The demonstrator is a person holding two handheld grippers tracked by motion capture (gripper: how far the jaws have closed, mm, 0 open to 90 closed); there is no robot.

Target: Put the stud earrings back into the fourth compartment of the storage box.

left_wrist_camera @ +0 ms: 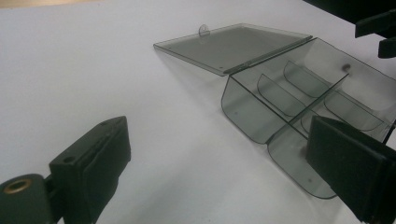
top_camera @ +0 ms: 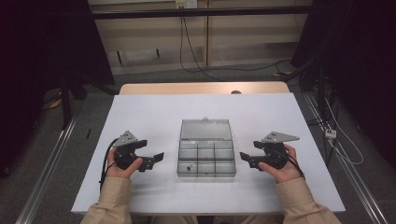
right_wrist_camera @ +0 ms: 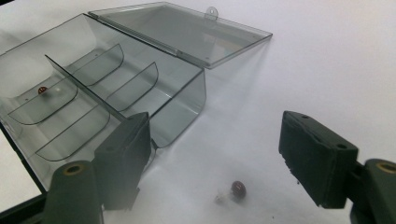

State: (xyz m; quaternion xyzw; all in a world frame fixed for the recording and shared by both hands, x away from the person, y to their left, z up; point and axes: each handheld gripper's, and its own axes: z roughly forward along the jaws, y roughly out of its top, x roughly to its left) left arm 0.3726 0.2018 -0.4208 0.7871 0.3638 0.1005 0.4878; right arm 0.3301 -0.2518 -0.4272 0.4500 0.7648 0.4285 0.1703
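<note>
A clear grey compartment box [top_camera: 206,157] sits mid-table with its lid [top_camera: 206,129] swung open flat on the far side. One near-left compartment holds a small dark red bead [right_wrist_camera: 42,90], seen as a dark speck [top_camera: 188,166] from above. Another dark red bead [right_wrist_camera: 238,187] lies on the white table just outside the box's right end, with a tiny pale bit [right_wrist_camera: 219,199] beside it. My left gripper [top_camera: 154,160] [left_wrist_camera: 219,163] is open, left of the box. My right gripper [top_camera: 246,159] [right_wrist_camera: 222,154] is open, right of the box, its jaws either side of the loose bead.
The white table [top_camera: 140,116] has bare room all around the box. The other gripper [left_wrist_camera: 378,32] shows beyond the box in the left gripper view. Dark stands and cables flank the table on the floor.
</note>
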